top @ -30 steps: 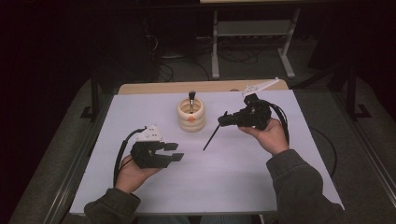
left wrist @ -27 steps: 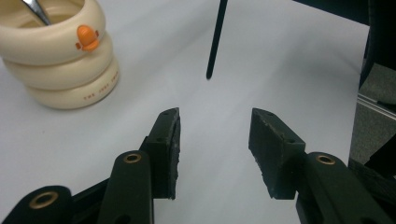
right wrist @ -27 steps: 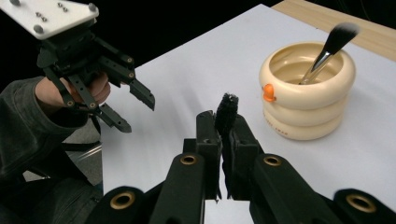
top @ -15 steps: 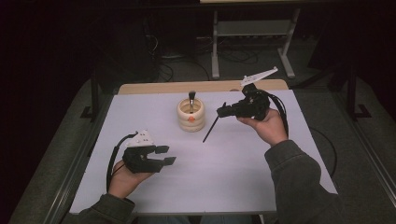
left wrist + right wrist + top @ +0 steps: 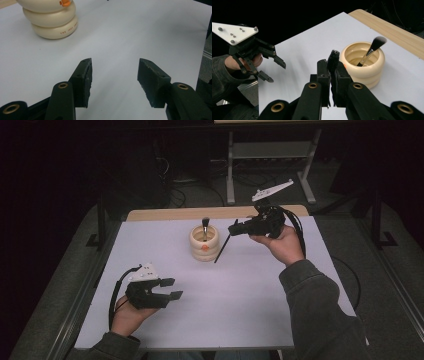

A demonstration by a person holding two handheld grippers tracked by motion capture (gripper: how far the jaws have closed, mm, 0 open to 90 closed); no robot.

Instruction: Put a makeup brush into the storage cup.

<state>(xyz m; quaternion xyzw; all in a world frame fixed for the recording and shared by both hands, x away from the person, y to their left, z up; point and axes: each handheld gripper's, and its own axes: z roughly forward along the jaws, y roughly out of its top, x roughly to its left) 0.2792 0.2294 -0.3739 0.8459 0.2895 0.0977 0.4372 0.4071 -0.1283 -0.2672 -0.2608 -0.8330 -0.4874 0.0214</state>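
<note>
The thin black brush [image 5: 223,248] hangs tilted in the air, its long axis running from 1 o'clock down to 7 o'clock, with the lower tip just beside the cream holder [image 5: 204,243]. The right gripper [image 5: 235,228] is clenched on its bristled upper end [image 5: 333,60]. The left gripper [image 5: 170,288] rests at 7 o'clock on the white desk [image 5: 250,305], jaws spread wide, grasping nothing. Another brush [image 5: 371,51] leans inside the holder.

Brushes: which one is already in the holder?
The brush standing bristles-up in the cream holder; the other brush hangs clamped in the right gripper.
</note>
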